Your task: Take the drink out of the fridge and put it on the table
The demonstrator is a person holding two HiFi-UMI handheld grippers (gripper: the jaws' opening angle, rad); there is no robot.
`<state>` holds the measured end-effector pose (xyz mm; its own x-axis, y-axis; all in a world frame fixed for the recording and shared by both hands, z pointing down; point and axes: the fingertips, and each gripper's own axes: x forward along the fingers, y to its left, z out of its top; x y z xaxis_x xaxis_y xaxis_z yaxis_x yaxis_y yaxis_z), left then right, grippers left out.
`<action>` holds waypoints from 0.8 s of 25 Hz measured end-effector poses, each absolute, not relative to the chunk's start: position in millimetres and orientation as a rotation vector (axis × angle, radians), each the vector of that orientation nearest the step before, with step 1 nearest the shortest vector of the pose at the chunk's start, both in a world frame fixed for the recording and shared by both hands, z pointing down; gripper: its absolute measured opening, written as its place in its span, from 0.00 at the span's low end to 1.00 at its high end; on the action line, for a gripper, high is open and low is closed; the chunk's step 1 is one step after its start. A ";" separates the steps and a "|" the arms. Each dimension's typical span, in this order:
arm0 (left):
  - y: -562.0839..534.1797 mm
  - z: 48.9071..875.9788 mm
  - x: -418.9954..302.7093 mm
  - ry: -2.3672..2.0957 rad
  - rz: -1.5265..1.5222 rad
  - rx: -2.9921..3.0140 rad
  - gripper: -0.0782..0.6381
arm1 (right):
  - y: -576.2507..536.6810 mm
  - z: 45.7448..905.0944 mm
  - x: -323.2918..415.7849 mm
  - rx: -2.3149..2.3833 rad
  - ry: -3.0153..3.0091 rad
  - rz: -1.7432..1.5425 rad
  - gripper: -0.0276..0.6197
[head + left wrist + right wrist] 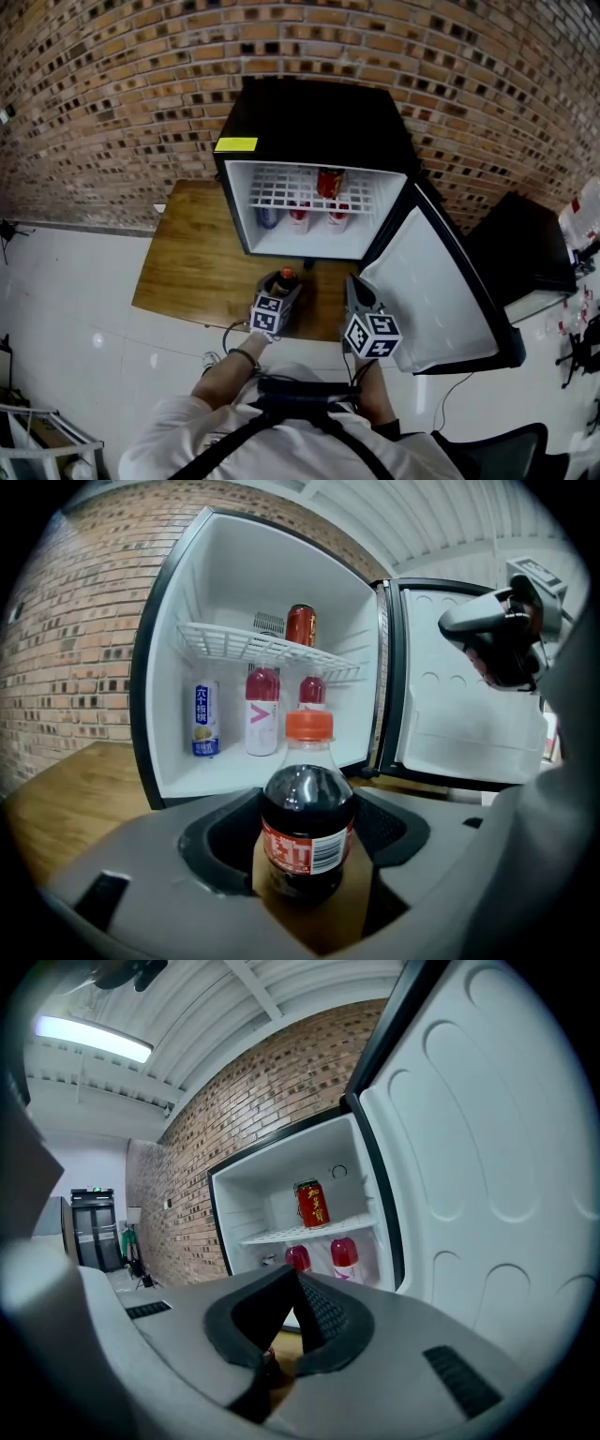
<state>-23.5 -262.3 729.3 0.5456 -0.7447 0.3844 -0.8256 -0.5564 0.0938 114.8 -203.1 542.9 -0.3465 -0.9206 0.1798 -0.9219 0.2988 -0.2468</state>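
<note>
A dark cola bottle (pixel 284 279) (pixel 307 827) with an orange cap stands upright between the jaws of my left gripper (pixel 283 289) (pixel 306 810), which is shut on its body just in front of the fridge. Bare wood of the table (pixel 192 272) shows under the bottle. The black mini fridge (pixel 309 122) stands at the table's back with its door (pixel 433 281) swung wide to the right. My right gripper (pixel 357 289) (pixel 291 1299) hangs beside the door with its pads together and nothing between them.
Inside the fridge a red can (pixel 329 182) (pixel 301 625) stands on the wire shelf, with a blue-and-white can (pixel 206 720) and two pink bottles (pixel 262 710) below. A black cabinet (pixel 520 253) and a chair (pixel 506 445) are at the right.
</note>
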 end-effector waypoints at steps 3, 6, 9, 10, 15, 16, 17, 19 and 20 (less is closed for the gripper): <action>-260.0 732.2 -23.6 -1.311 0.433 2.532 0.53 | -203.9 543.5 114.1 1.789 -2.527 0.487 0.07; -258.4 732.5 -22.5 -1.312 0.433 2.557 0.53 | -204.3 545.9 113.5 1.783 -2.524 0.496 0.06; -258.1 732.7 -23.0 -1.316 0.434 2.570 0.54 | -205.4 547.4 112.6 1.779 -2.525 0.500 0.06; -257.9 732.8 -23.0 -1.316 0.438 2.575 0.54 | -205.8 547.8 112.4 1.779 -2.525 0.501 0.06; -257.8 733.8 -22.1 -1.298 0.453 2.583 0.54 | -207.1 549.6 109.2 1.764 -2.530 0.508 0.06; -257.7 733.8 -21.7 -1.289 0.455 2.583 0.54 | -207.3 549.6 108.4 1.760 -2.531 0.509 0.06; -257.7 733.0 -21.5 -1.281 0.451 2.584 0.54 | -207.7 549.5 107.6 1.756 -2.532 0.509 0.06; -256.6 727.0 -22.3 -1.267 0.425 2.587 0.61 | -208.3 549.5 106.0 1.749 -2.536 0.510 0.06; -254.8 721.1 -23.8 -1.265 0.405 2.592 0.61 | -208.4 549.6 105.3 1.746 -2.538 0.510 0.07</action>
